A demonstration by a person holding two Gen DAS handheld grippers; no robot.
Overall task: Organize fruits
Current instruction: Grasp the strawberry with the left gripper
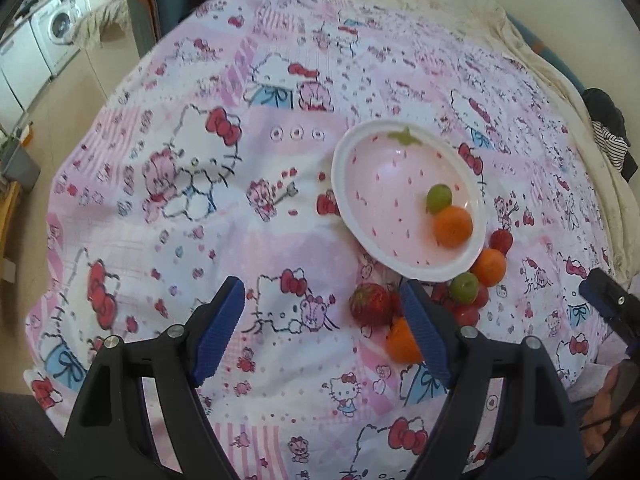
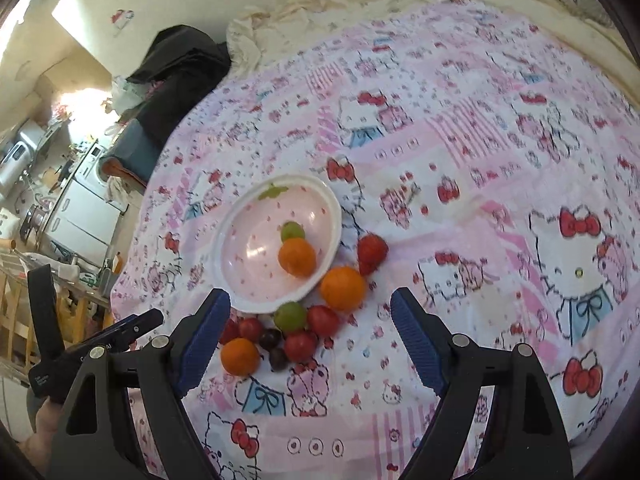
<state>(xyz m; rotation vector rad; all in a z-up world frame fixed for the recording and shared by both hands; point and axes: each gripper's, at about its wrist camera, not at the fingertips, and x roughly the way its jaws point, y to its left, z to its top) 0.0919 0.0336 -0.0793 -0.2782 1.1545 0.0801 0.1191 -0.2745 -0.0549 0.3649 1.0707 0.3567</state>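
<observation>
Fruit heaped by the bowl (image 2: pixel 244 288), just ahead of my tools.
I see both tools, left (image 1: pixel 322 316) and right (image 2: pixel 310 326), gaping wide, gripping nothing; fruit (image 2: pixel 296 332) lies between the right one's tips.

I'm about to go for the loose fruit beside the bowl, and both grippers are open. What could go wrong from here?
1. The loose pile is tightly packed: closing on one fruit could nudge its round neighbours away across the soft bedsheet.
2. The bowl sits tilted on the soft sheet, with an orange and green grape inside; bumping its rim could tip them out.
3. The left gripper and right gripper crowd the same pile and could collide.
</observation>
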